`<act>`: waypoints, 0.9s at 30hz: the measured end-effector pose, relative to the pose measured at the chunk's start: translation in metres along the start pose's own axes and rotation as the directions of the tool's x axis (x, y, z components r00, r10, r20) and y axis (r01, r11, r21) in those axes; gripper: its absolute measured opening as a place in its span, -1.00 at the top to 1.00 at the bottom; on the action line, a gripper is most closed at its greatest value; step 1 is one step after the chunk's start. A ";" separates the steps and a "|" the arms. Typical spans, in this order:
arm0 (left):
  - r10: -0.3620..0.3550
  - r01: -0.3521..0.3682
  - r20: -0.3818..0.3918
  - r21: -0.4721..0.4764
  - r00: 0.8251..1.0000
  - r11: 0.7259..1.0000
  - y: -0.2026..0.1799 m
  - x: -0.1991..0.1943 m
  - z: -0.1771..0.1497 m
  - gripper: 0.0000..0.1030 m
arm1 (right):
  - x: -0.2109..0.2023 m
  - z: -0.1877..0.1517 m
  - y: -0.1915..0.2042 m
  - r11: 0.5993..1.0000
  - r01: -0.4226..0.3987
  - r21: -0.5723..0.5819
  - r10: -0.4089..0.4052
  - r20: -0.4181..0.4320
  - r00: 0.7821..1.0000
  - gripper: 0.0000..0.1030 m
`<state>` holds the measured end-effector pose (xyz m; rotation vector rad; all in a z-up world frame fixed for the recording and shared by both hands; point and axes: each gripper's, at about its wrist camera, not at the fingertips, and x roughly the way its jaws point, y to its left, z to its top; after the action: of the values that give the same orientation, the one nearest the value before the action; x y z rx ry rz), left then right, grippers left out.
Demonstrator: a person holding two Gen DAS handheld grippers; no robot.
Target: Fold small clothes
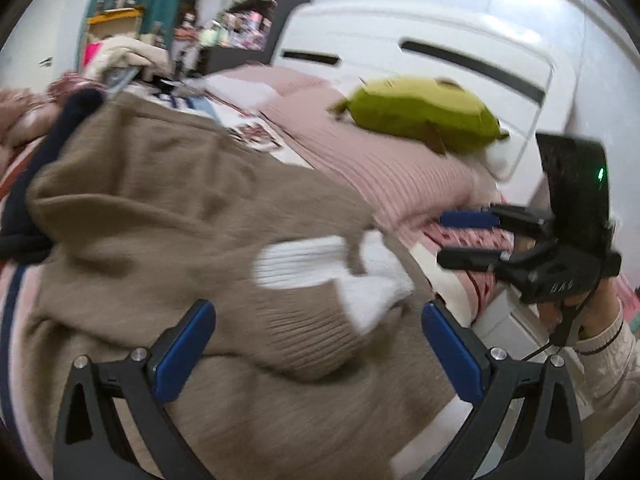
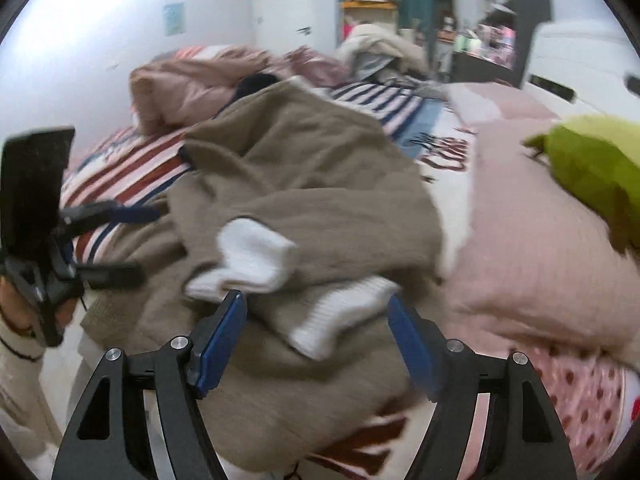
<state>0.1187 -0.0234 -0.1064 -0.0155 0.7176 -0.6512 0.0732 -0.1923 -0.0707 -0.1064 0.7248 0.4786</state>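
A crumpled brown knit sweater (image 1: 168, 216) with white cuffs (image 1: 304, 266) lies on the bed; it also shows in the right wrist view (image 2: 304, 184), where its white cuffs (image 2: 256, 254) lie just ahead of the fingers. My left gripper (image 1: 318, 322) is open and empty, above the sweater near the white cuff. My right gripper (image 2: 316, 312) is open and empty over the sweater's front edge. The right gripper shows in the left wrist view (image 1: 468, 240), open at the bed's right side. The left gripper shows in the right wrist view (image 2: 132, 240), open at the left.
A green plush toy (image 1: 420, 114) lies on a pink ribbed pillow (image 1: 384, 176). A striped bedsheet (image 2: 132, 172) covers the bed. A pink quilt (image 2: 184, 84) and heaped clothes (image 2: 376, 50) lie at the far end. A white cabinet (image 1: 440, 56) stands beside the bed.
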 end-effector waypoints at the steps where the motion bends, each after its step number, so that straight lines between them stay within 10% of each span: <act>1: 0.007 -0.007 -0.027 0.023 1.000 1.000 -0.009 0.013 0.002 -0.97 | -0.004 -0.003 -0.009 1.000 -0.005 0.022 0.005 0.007 1.000 -0.35; 8: 0.223 -0.212 -0.107 0.101 0.969 0.972 -0.026 0.060 0.006 -0.92 | 0.000 -0.029 -0.049 0.992 -0.031 0.122 0.030 0.010 1.000 -0.35; 13: 0.156 -0.156 -0.006 -0.053 0.988 0.986 -0.003 0.019 0.008 0.72 | 0.003 -0.042 -0.065 0.986 -0.041 0.161 0.040 0.008 0.999 -0.36; 20: 0.264 -0.232 0.126 -0.224 0.956 0.946 0.037 -0.061 -0.016 0.85 | 0.004 -0.049 -0.070 0.977 -0.052 0.205 0.051 0.011 0.999 -0.36; 27: 0.293 -0.267 0.027 -0.335 0.956 0.904 0.084 -0.091 -0.080 0.84 | 0.006 -0.059 -0.064 0.968 -0.057 0.245 0.069 -0.043 0.997 -0.36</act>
<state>0.0644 0.1107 -0.1314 -0.2400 0.7304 -0.2477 0.0696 -0.2622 -0.1233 0.1362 0.8338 0.4452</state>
